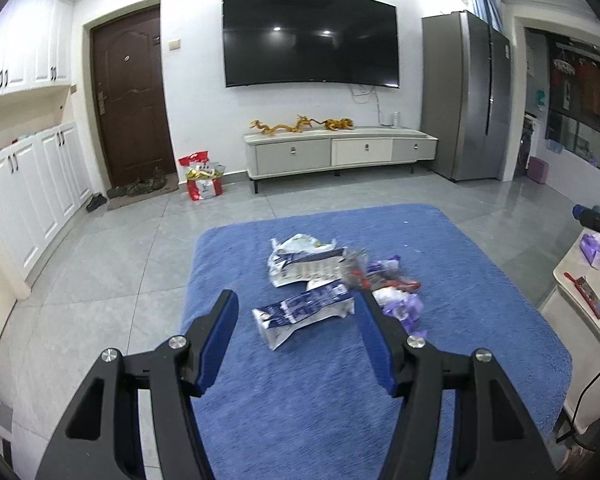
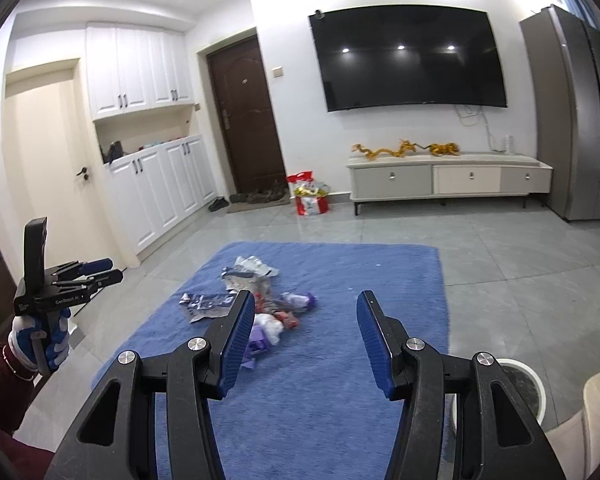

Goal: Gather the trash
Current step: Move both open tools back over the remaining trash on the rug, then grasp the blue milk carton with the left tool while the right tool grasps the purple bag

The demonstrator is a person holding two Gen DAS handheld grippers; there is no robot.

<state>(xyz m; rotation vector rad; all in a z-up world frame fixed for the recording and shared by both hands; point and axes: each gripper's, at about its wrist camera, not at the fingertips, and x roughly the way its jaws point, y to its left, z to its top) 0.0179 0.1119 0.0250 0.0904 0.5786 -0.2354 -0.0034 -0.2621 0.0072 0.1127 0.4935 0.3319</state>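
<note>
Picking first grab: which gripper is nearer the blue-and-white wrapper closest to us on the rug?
Left, judging by the views. The left gripper frames the wrapper between open fingers, not touching. The right gripper hangs farther back, wrapper off its left finger.

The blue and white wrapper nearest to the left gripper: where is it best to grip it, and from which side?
Probably the near, lifted end of the blue and white wrapper. It lies flat and crumpled on the blue rug, apart from the pile. Bring the open left gripper down from above, across its narrow width.

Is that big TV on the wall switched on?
Off. The TV screen is black, showing only reflected ceiling lights.
</note>
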